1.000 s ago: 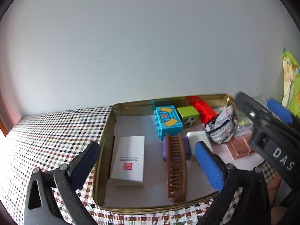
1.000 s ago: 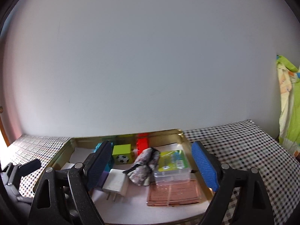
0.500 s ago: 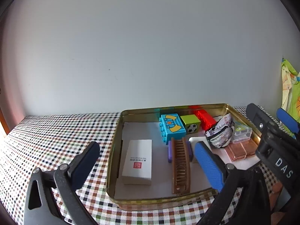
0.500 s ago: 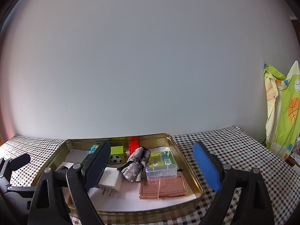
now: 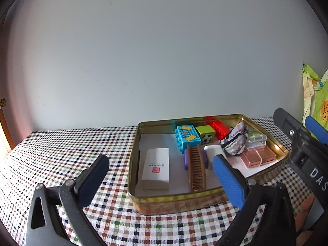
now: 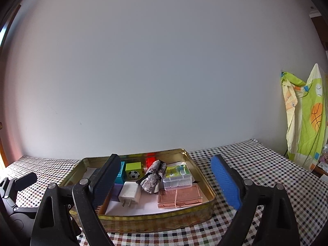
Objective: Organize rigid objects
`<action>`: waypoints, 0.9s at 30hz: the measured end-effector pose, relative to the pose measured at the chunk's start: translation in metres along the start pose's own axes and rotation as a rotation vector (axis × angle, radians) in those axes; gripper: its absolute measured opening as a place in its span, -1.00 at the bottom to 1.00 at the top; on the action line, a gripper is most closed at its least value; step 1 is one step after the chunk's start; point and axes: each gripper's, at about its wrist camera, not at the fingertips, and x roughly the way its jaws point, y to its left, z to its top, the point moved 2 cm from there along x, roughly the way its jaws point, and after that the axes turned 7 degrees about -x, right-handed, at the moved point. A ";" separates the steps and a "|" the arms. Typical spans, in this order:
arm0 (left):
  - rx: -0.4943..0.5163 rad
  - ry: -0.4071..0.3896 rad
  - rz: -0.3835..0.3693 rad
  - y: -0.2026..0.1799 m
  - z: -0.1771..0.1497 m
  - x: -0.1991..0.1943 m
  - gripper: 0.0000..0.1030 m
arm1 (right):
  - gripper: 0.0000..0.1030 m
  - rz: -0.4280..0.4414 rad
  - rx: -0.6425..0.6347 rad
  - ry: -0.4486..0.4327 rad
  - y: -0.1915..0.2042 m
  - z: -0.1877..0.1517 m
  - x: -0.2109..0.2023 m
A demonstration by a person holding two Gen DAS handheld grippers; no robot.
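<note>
Gold tin [image 5: 205, 202] sits on the checked worktop [image 5: 61, 149], blocks, comb [image 5: 196, 168] and boxes inside. I hold both tongs, left [image 5: 160, 176] and right [image 6: 164, 176], level before it, spread wide, empty.

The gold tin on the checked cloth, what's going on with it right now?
Nothing is being handled at this moment. The left gripper and right gripper are both open and empty, hovering in front of the gold tin. Inside it lie a white box, a brown comb, toy bricks, a white charger, a patterned pouch, a clear case and a copper case. The checked tablecloth around it shows no loose items.
</note>
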 end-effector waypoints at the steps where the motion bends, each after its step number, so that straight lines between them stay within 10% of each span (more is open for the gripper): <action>1: 0.000 -0.003 0.000 0.000 0.000 -0.002 0.99 | 0.78 -0.010 -0.010 -0.006 0.001 0.000 -0.003; 27: 0.012 -0.043 -0.002 -0.002 -0.002 -0.019 0.99 | 0.83 -0.082 -0.043 -0.120 0.007 0.005 -0.039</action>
